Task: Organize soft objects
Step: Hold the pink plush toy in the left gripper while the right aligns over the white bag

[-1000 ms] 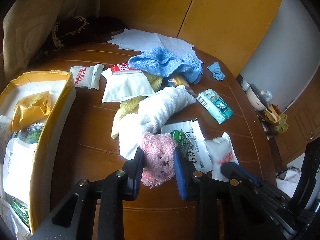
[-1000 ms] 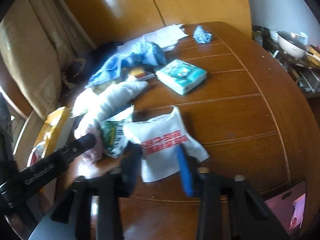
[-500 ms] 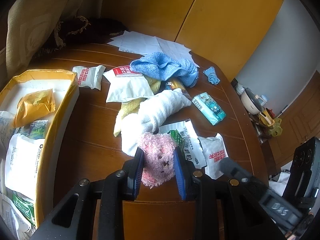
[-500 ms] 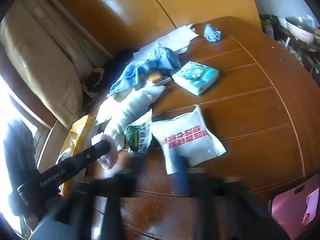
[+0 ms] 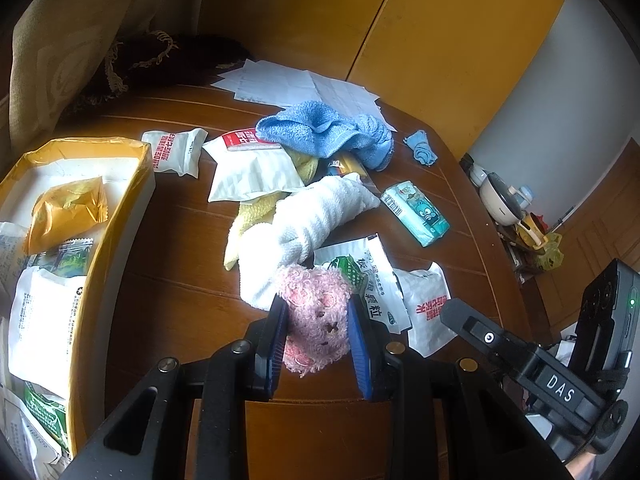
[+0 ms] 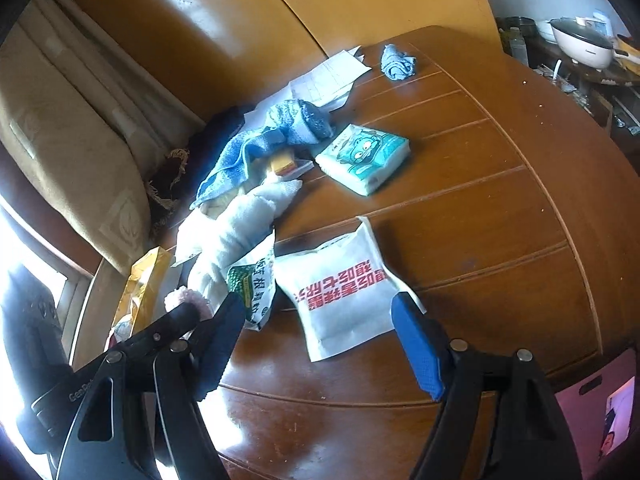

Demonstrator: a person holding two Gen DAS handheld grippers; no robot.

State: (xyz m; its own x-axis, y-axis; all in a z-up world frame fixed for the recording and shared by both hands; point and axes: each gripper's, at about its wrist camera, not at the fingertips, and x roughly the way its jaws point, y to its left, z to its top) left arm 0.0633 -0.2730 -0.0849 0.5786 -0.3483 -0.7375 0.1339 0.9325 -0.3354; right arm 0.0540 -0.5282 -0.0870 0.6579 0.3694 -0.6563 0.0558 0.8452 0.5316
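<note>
Bench edge: the brown grooved wooden bench [image 6: 500, 208] curves away on the right; a wide bare stretch lies right of the packets.
Open room: bare wood also lies between the yellow-rimmed white cardboard box [image 5: 116, 240] at the left and the central heap.
Left tool: the left tool [image 5: 318, 338] pinches the fuzzy pink plush toy [image 5: 316, 316] between its blue pads, low at the front of the bench.
Right tool: the right tool [image 6: 318, 332] has its jaws opening, spread wide; the white glossy packet with red lettering [image 6: 344, 288] lies flat between them, no pad pressing on it.
Soft things: a rolled white terry towel [image 5: 312, 224] lies over a pale yellow cloth [image 5: 256, 216]; a crumpled blue terry towel [image 5: 324, 132] is heaped behind; a small blue rag [image 5: 420, 150] sits apart near the far edge.
Packets: a green-and-white sachet [image 5: 360, 284] touches the toy; a teal tissue pack [image 5: 416, 214] lies alone.
Left view only: the box's inside, holding an orange foil pouch [image 5: 66, 212] and white packets.
Right view only: the bench's bare right half and a pink device [image 6: 600, 412] at the lower corner.
</note>
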